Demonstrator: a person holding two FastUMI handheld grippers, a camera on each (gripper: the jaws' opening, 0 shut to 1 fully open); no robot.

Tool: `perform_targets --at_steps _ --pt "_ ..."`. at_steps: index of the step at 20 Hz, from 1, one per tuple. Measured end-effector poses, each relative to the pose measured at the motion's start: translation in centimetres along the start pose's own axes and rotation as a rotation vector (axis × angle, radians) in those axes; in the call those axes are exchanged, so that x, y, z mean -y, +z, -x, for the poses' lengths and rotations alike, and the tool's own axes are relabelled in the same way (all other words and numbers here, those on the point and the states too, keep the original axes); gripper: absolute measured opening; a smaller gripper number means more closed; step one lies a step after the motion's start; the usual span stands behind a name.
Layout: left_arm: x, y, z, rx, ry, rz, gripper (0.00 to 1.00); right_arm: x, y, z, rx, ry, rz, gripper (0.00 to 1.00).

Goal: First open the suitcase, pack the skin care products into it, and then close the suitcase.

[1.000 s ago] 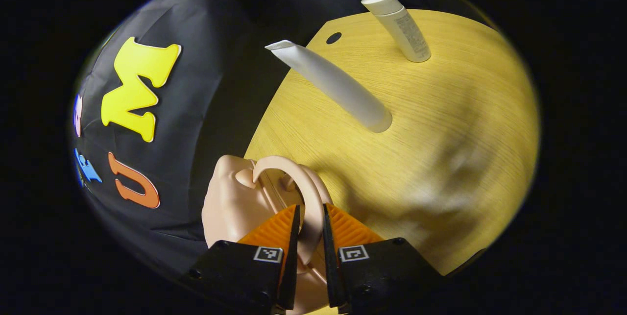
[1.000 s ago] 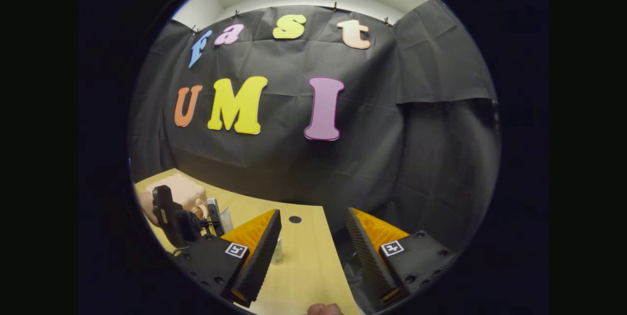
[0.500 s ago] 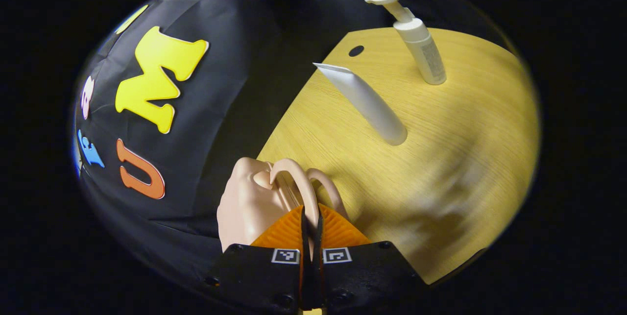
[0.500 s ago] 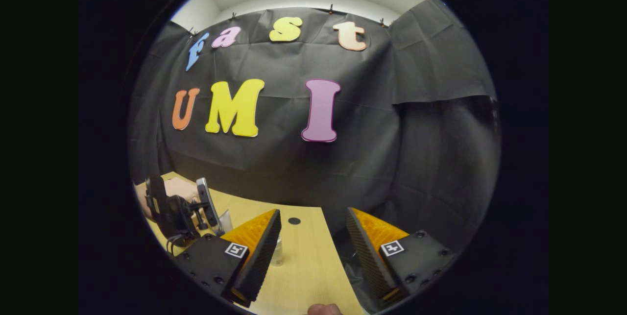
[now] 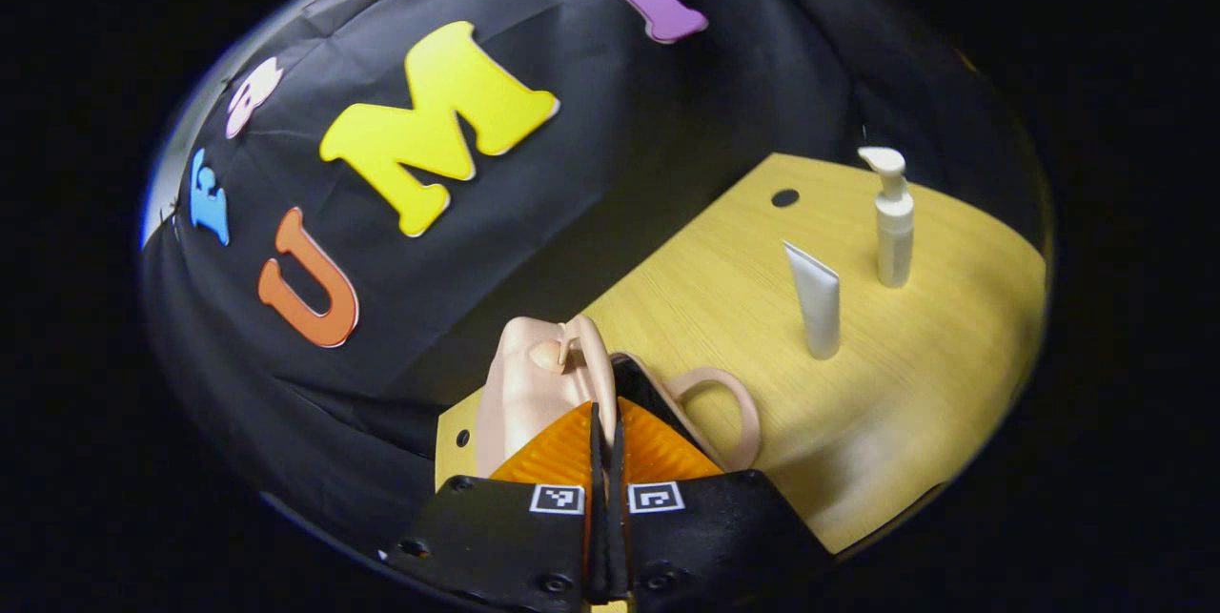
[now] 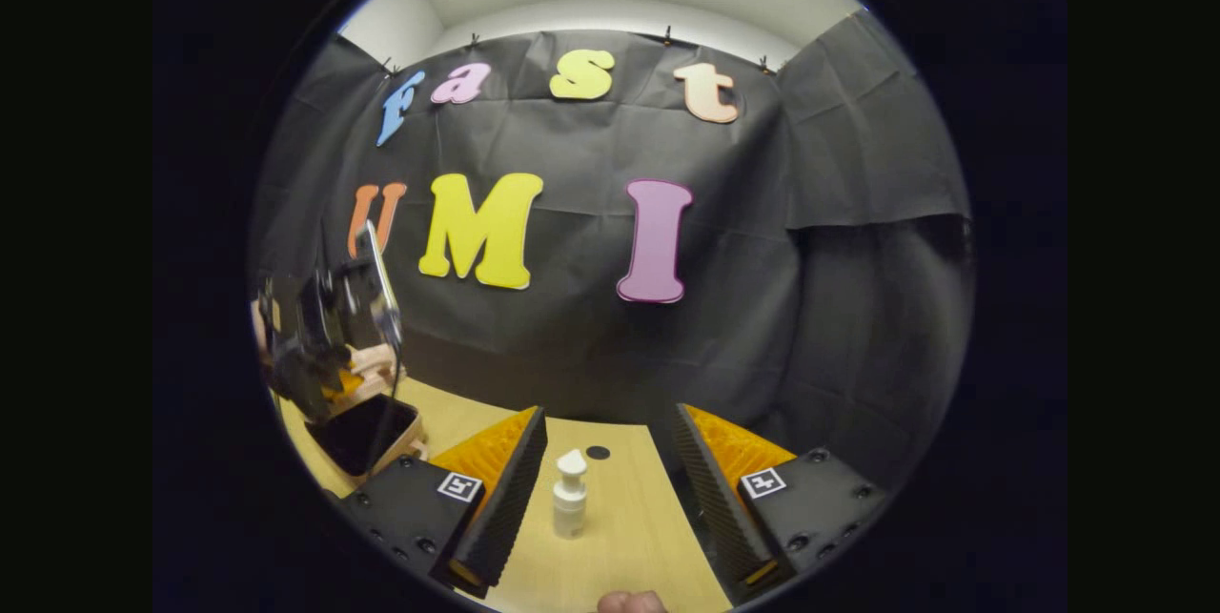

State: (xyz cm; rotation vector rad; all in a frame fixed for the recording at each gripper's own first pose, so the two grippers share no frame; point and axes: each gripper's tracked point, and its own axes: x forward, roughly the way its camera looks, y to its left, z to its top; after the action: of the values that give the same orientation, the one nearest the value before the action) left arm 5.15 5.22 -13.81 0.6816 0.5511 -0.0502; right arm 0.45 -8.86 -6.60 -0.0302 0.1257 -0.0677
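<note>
My left gripper (image 5: 604, 446) is shut on the thin handle (image 5: 583, 356) of the pink suitcase's lid (image 5: 524, 389), which stands raised. The lower half's handle (image 5: 732, 403) loops out to the right. In the right gripper view the suitcase (image 6: 367, 437) lies open at the left, its dark inside showing, with the left gripper (image 6: 329, 382) above it. A white tube (image 5: 816, 300) and a white pump bottle (image 5: 894, 224) stand upright on the table. My right gripper (image 6: 608, 422) is open, empty, with the pump bottle (image 6: 570, 497) standing farther off between its fingers.
The yellow wooden table (image 5: 934, 384) has a small round hole (image 5: 784, 197) near its back edge. The black cloth wall runs close behind it. A person's fingertip (image 6: 624, 602) shows at the bottom of the right gripper view.
The left gripper closed on the lid's handle and rose, swinging the lid up and open. The right gripper shifted slightly, so the pump bottle now shows between its fingers.
</note>
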Motion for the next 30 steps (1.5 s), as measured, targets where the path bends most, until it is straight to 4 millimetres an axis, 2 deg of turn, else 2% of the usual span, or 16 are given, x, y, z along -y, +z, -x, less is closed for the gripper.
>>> perform_targets --at_steps 3,6,9,12,15,18,22,26,30 --pt "-7.8 0.3 1.3 0.102 0.08 0.1 0.02 -2.3 1.0 -0.3 0.006 0.013 0.005 0.8" --pt "-14.0 -2.3 1.5 0.141 0.15 0.17 0.02 -4.7 2.1 -0.3 0.016 0.027 0.027 0.8" --pt "-20.5 -5.7 1.5 0.174 0.233 0.252 0.03 -7.0 2.9 -0.3 0.012 0.044 0.037 0.8" --pt "-24.6 -9.7 1.0 0.198 0.229 0.376 0.02 -9.3 3.0 -0.4 -0.013 0.059 0.039 0.8" --pt "-28.1 -15.5 -0.1 0.188 0.211 0.475 0.02 -11.7 3.5 -0.1 -0.025 0.072 0.063 0.8" --pt "-29.8 -22.7 -2.0 0.148 0.197 0.567 0.03 -14.5 3.2 0.5 -0.037 0.101 0.112 0.8" --pt "-29.1 -31.9 -5.6 0.01 0.158 0.7 0.03 -16.9 2.2 0.8 -0.087 0.112 0.118 0.8" --pt "-26.9 -37.0 -8.6 -0.075 0.082 0.828 0.03 -18.3 1.5 1.3 -0.112 0.115 0.143 0.8" --pt "-24.6 -39.8 -10.9 -0.147 -0.007 0.983 0.03 -18.2 1.0 1.4 -0.136 0.1 0.143 0.8"
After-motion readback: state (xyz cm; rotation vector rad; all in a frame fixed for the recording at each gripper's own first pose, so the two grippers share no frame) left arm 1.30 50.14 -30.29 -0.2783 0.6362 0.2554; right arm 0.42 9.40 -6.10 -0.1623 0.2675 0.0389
